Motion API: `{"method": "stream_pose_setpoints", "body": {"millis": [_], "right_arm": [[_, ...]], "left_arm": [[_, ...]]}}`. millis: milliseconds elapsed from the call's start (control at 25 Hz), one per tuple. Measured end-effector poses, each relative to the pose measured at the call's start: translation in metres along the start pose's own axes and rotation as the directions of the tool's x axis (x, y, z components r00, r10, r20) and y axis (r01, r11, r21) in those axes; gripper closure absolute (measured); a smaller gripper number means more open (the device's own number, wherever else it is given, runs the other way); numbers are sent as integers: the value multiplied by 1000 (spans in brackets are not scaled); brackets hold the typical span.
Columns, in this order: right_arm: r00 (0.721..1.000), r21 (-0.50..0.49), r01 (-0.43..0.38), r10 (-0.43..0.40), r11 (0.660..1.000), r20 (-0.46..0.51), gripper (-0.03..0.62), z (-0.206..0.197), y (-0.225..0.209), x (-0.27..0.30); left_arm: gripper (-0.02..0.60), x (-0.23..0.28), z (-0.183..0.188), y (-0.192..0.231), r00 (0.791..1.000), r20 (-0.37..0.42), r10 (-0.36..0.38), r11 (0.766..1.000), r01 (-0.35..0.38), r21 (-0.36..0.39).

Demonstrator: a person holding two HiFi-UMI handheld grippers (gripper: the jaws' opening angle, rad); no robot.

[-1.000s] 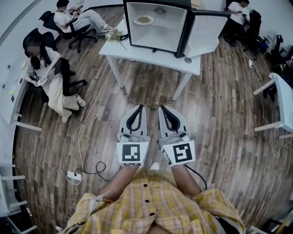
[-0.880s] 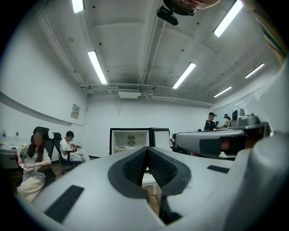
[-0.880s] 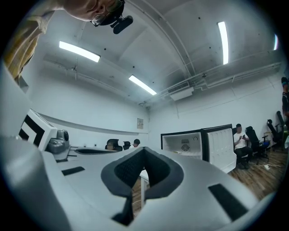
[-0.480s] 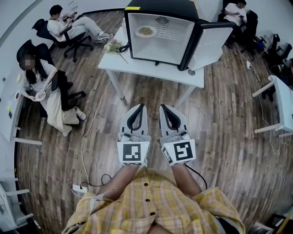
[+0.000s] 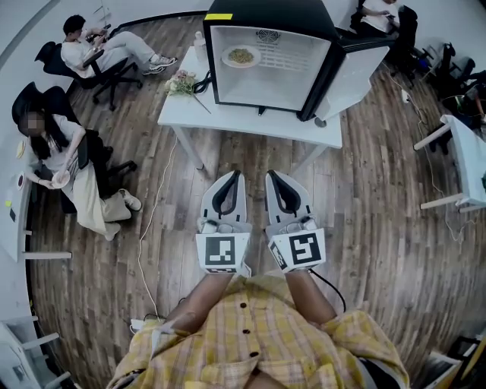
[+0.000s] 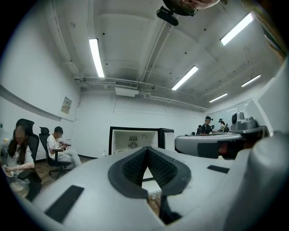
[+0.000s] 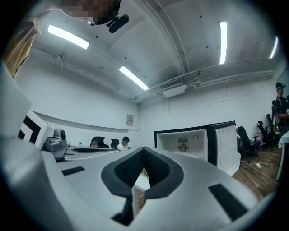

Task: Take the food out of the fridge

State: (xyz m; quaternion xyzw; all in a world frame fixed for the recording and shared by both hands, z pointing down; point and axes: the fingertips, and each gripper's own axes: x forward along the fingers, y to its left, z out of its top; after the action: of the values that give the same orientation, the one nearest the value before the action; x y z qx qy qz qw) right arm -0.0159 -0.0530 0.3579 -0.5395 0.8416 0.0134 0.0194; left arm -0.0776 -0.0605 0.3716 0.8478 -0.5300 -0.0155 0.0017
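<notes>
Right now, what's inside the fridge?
A plate of food sits upper left inside the open fridge; the rest looks bare. Anything behind the plate is covered.

A white table [image 5: 228,114] stands on the wooden floor [image 5: 380,228]. A black fridge [image 5: 269,15] sits on the table with its door [image 5: 353,72] swung open, and a plate of food [image 5: 241,55] rests on its shelf. A bunch of flowers [image 5: 181,82] lies at the table's left end, and a small round object [image 5: 320,121] lies near the right front edge.
</notes>
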Motion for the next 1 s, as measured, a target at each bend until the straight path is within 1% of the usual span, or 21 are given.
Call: {"method": "stream_pose_setpoints", "body": {"millis": [80, 240, 400, 560, 720, 1000], "right_arm": [[1000, -7, 10, -10, 1000, -8, 586, -1, 1, 5], [999, -14, 37, -38, 999, -12, 586, -4, -5, 14], [999, -10, 40, -40, 999, -23, 586, -12, -10, 28], [999, -13, 46, -47, 999, -14, 586, -16, -22, 50], [999, -7, 48, -48, 999, -5, 586, -19, -43, 78], [999, -2, 34, -34, 999, -18, 586, -25, -76, 124]], "left_arm": [[574, 2, -3, 6, 1000, 1, -3, 1000, 3, -4], [574, 8, -15, 13, 1000, -29, -11, 999, 10, -33], [574, 23, -17, 21, 1000, -25, -19, 1000, 19, -17], [574, 46, -23, 32, 999, -33, -14, 1000, 13, -12], [574, 77, -28, 44, 999, -38, -2, 1000, 2, -2], [574, 130, -29, 59, 999, -42, 11, 1000, -11, -4]]}}
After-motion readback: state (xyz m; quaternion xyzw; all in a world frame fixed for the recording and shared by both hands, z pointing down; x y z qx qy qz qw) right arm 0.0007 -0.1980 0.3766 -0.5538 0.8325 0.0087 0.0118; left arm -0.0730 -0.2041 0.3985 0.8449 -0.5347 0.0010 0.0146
